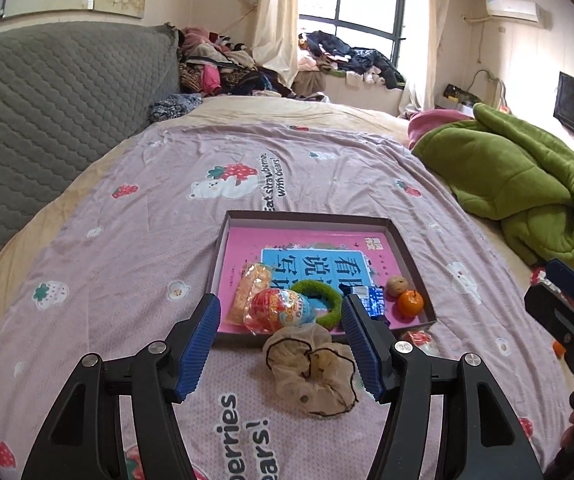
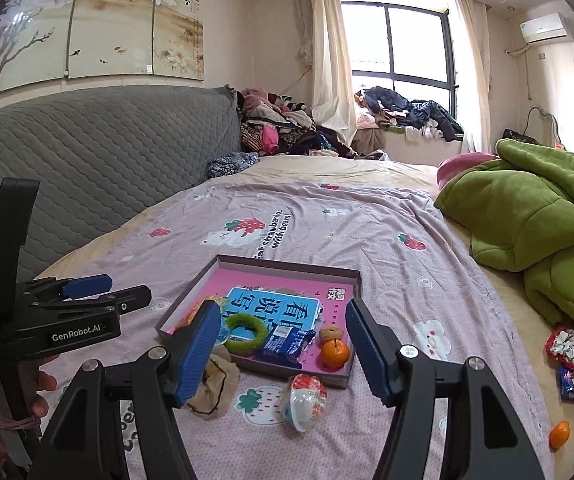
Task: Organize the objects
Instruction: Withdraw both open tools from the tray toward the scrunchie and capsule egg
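Scrunchie [image 1: 312, 372] before filled tray [image 1: 319, 216]

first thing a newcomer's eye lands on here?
The shallow box in the middle of the bed, with a bright pink book as its floor and a green ring and an orange on top. Then the rumpled green blanket at the right edge.

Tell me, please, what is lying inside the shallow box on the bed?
In the box: a pink book, green ring, blue packet, orange, walnut. The book hides the box's bottom.
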Available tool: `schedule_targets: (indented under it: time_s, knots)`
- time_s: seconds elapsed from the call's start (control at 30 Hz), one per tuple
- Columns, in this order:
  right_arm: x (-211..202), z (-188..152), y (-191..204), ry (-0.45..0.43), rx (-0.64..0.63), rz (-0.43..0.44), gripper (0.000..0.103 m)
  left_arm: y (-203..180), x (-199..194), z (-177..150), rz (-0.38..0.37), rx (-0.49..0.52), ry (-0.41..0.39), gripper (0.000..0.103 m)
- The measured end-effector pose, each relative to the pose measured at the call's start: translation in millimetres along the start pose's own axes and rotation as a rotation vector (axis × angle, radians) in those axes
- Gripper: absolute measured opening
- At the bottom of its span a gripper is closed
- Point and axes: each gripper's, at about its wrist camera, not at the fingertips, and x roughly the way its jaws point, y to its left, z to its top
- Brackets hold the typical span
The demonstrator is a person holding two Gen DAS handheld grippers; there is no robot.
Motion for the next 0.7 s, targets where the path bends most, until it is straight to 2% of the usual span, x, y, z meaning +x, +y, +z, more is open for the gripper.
schedule_targets:
  time_s: [0.33,0.57,0.7]
  knots:
    - [-19,-10,7,-0.008,-0.004,0.000,0.065,0,-19,-15,-0.002,0.014,-0.004,0.065]
    - [-17,-26,7,0.032,-0.008,-0.010,0.066,0,-16,-35,-0.009,0.021,0.033,0.065]
    - [-7,-47,8,0.077,-0.020,-0.021,0.066,-1,-3,-49,-0.001,0.027,0.069,0.065]
